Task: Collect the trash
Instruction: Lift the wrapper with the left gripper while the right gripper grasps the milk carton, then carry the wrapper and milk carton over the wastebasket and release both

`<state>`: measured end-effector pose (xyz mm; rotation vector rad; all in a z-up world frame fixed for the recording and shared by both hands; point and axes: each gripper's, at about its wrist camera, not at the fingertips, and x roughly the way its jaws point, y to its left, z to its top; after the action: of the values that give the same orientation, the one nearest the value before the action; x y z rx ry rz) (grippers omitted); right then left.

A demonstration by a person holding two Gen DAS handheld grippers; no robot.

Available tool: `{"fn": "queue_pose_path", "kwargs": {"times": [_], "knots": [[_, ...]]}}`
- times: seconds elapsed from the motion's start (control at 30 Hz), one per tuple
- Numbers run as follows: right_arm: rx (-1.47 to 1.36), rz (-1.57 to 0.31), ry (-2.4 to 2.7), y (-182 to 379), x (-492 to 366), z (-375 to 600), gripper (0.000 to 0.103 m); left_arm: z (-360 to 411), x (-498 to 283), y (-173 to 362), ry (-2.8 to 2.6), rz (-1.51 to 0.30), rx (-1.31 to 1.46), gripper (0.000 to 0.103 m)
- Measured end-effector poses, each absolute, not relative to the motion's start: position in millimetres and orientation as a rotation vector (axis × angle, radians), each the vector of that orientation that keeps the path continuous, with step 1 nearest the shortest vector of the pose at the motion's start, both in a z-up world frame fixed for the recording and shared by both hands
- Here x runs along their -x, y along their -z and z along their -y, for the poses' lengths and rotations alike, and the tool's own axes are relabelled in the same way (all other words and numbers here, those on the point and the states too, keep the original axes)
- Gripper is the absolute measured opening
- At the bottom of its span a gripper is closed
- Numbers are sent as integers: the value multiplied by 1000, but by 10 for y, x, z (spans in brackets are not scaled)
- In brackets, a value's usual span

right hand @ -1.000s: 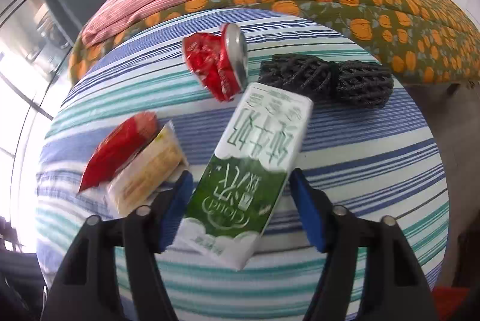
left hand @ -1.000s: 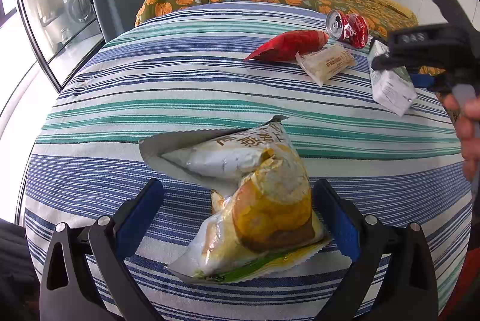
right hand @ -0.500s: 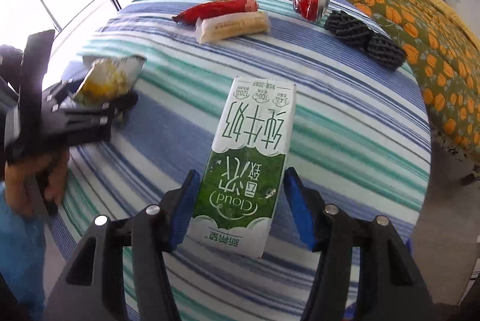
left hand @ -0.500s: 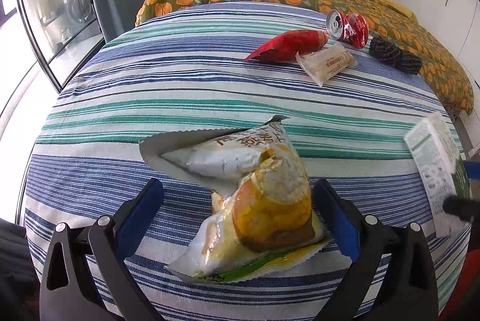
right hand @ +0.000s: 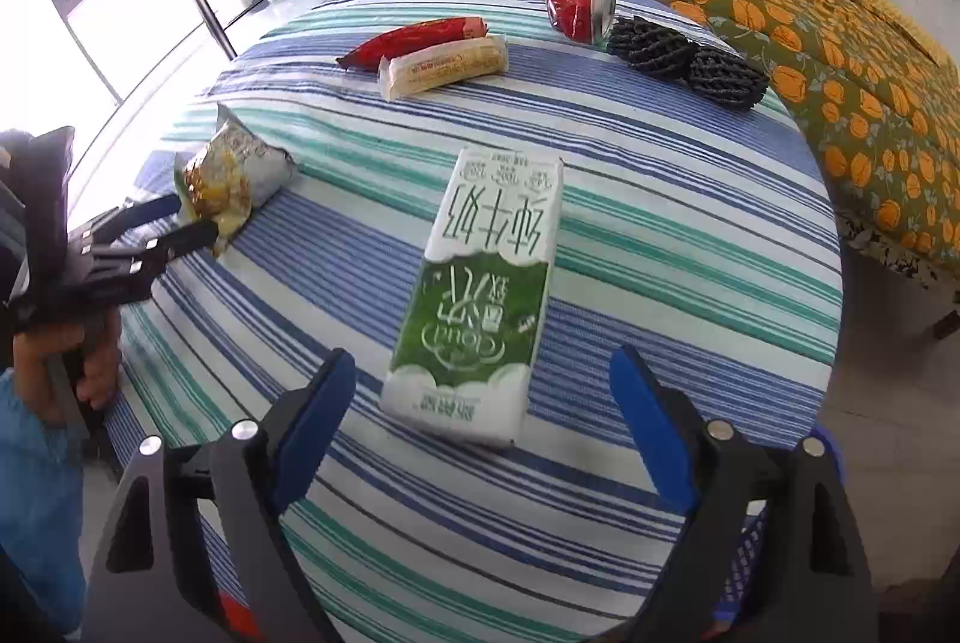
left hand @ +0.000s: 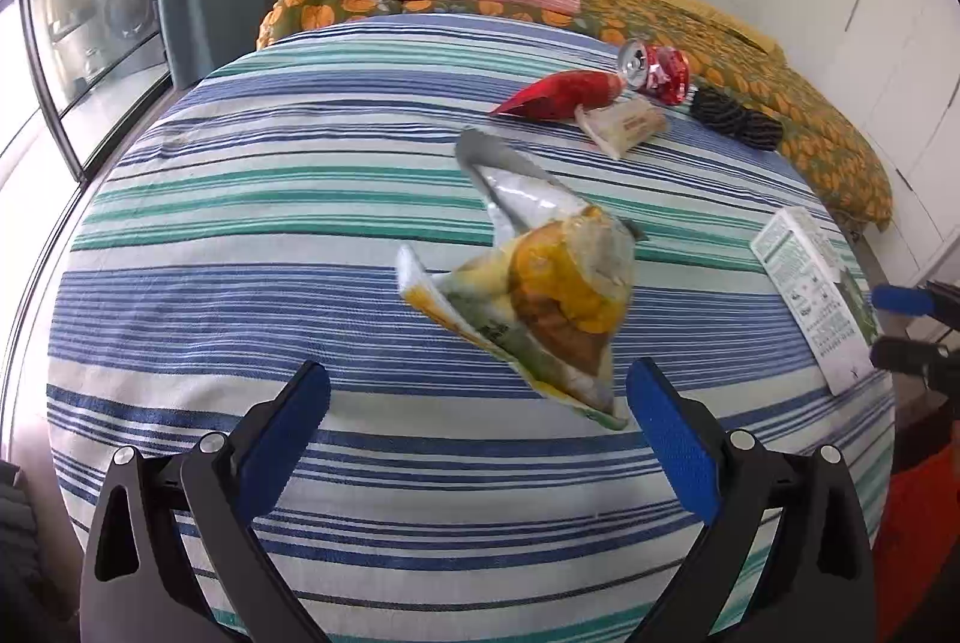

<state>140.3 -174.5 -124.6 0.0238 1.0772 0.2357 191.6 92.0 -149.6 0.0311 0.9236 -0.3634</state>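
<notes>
Green milk carton [right hand: 480, 295] between opening right gripper [right hand: 480, 391] fingers — untouched | left gripper [left hand: 480, 403] fingers apart — snack bag [left hand: 540, 295] ahead

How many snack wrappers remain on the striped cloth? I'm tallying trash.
3: the yellow chip bag by the left tongs, and the red wrapper touching the pale wrapper at the far side. None seem hidden.

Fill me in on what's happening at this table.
A person with a gripper in each hand is clearing trash off the striped table. The right gripper is opening; the green and white milk carton lies between its pads, neither pressing on it. The left gripper is open, just short of the yellow snack bag. A red wrapper, a pale wrapped bar, a crushed red can and black mesh wait farther back.
</notes>
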Motion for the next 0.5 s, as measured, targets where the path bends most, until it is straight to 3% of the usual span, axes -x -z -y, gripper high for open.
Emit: {"fn": "queue_pose_path", "kwargs": {"times": [0.27,0.33,0.4,0.5], "knots": [[17,-1101,-161,1245,-1769,1530,86,-623,-2142,1429,379,-919,-127,98],[40,-1124,-139,1290,-1827,1513,77,-591,-2182,1436,371,-924,-136,98],[47,-1147,-133,1335,-1839,1530,60,-589,-2196,1446,360,-932,-125,98],[31,-1148,-145,1349,-1804,1577,52,-589,-2208,1449,360,-942,-102,84]]}}
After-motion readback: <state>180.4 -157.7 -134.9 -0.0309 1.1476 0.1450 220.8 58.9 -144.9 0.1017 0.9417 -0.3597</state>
